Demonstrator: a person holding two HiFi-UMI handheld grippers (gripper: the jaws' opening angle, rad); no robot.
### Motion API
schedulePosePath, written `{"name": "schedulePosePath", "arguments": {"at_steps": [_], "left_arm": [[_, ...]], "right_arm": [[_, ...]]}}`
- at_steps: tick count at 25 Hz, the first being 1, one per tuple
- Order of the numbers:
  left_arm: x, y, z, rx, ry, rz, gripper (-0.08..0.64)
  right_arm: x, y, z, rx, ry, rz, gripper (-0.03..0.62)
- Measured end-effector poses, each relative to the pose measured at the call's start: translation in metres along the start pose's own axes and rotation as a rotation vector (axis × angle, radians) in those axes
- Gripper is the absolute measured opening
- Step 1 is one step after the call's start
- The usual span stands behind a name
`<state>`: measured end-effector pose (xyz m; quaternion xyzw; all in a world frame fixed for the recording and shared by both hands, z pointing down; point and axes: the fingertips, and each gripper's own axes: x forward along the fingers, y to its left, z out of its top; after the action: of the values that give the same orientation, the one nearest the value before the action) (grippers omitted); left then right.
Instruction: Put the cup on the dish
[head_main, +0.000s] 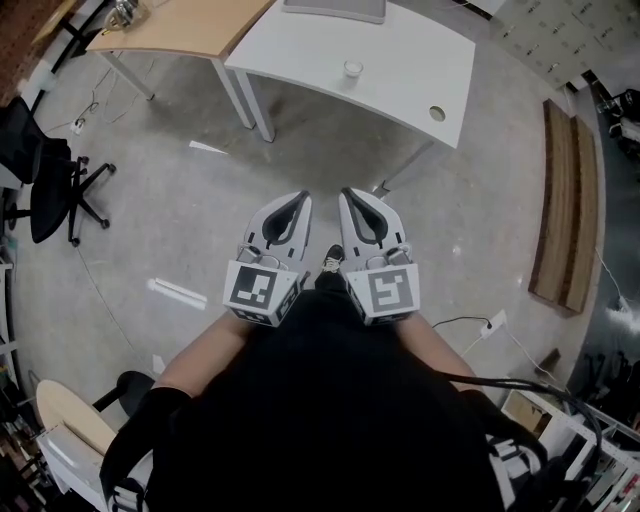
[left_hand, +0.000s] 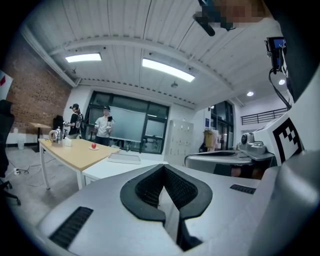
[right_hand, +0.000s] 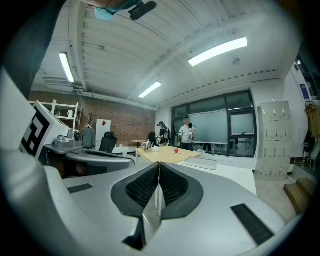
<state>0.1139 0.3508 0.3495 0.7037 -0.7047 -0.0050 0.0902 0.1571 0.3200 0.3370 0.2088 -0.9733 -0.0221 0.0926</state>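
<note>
Both sets of jaws are pressed together on nothing, our left gripper (head_main: 302, 197) and right gripper (head_main: 346, 193) hanging well short of the white table (head_main: 400, 75). We judge the task not begun: the cup (head_main: 352, 68) stands untouched on that table, and we cannot make out the dish.

The white surface (head_main: 400, 60) runs off the top edge, which also cuts short the grey flat thing (head_main: 333, 9) lying on it. The cup (head_main: 352, 68) is a mere speck, and the round spot (head_main: 437, 113) near the corner is too small to call a dish or a hole. The dark clothing (head_main: 330, 400) hides the hands behind both marker cubes. Far off, the red thing (right_hand: 176, 150) on the wooden surface (right_hand: 165, 155) is too small to name.
</note>
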Motion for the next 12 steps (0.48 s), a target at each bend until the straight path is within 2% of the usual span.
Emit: {"name": "schedulePosePath", "arguments": {"at_steps": [12], "left_arm": [[0.102,-0.001,0.022,0.026,0.000,0.045,0.009]], "right_arm": [[0.047,-0.092,0.009,-0.001,-0.032,0.064,0.012]]}}
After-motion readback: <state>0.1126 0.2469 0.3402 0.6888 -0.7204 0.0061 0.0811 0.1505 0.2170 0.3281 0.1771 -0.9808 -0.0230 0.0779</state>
